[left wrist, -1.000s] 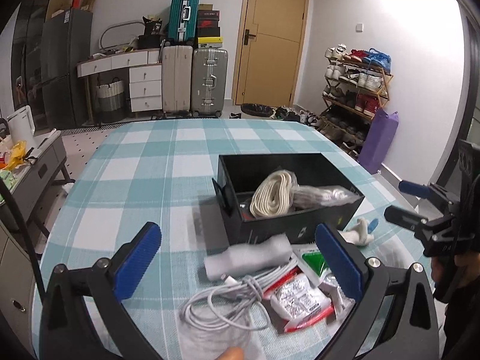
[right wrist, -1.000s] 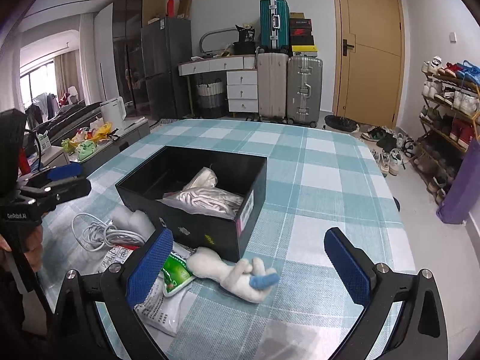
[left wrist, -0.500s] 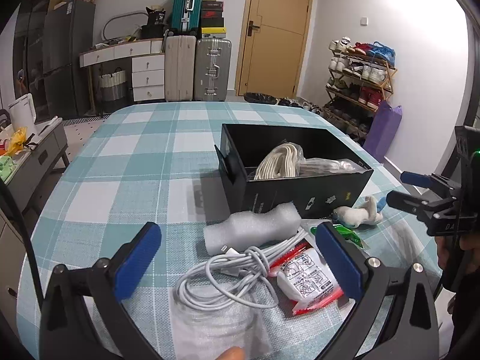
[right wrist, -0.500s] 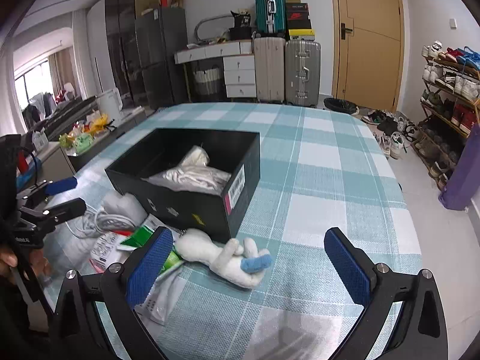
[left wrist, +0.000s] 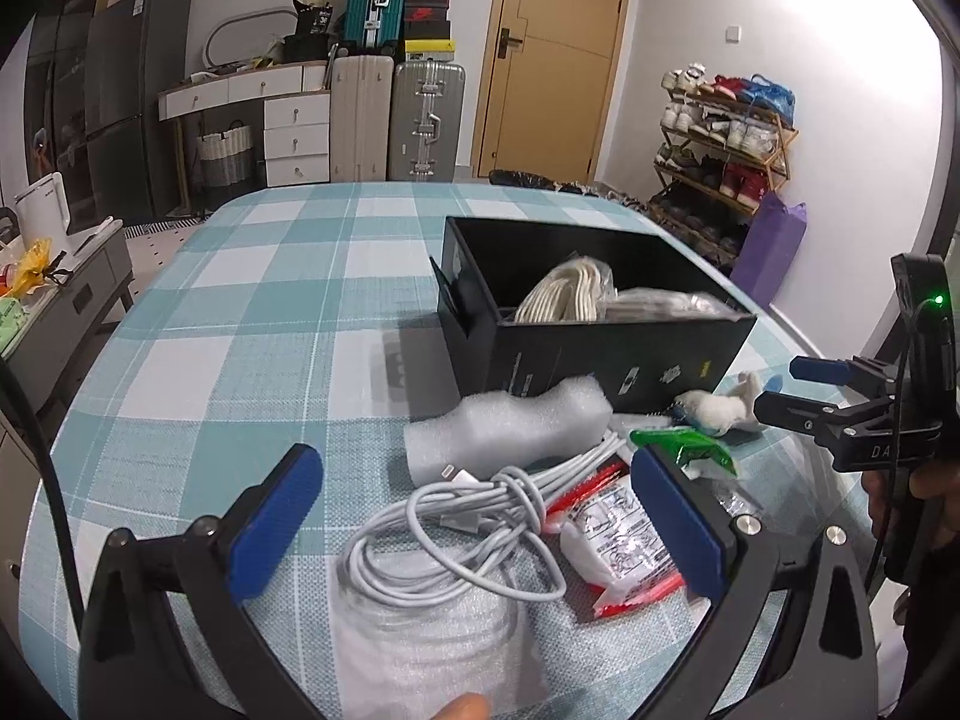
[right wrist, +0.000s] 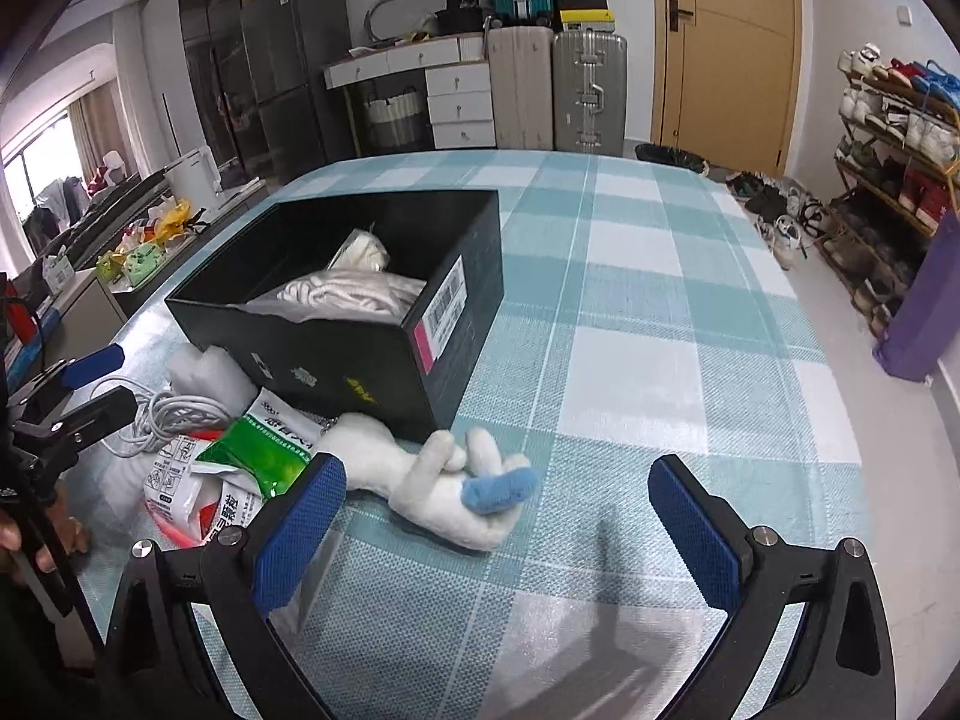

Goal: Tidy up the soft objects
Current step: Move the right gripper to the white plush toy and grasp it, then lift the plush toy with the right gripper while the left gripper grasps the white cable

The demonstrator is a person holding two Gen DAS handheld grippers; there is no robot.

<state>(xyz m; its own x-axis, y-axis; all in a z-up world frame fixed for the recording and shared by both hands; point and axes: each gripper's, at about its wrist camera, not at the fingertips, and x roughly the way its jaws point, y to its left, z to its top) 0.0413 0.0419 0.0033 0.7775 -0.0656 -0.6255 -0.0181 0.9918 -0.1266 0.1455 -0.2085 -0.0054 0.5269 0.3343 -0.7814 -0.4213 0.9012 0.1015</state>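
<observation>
Hovering with jaws apart, the left gripper (left wrist: 474, 516) frames a coiled white charging cable (left wrist: 474, 534) on the checked tablecloth; the right gripper (right wrist: 492, 522), also apart, faces a white plush toy (right wrist: 432, 480) touching the black cardboard box (right wrist: 336, 360); next, probably, closing on one and lifting it in.

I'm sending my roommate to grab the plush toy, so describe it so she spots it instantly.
Find the black box on the checked tablecloth. The plush toy lies on the cloth against the box's near corner, beside the green packet. It is the only fuzzy white thing, with one blue tip.
</observation>
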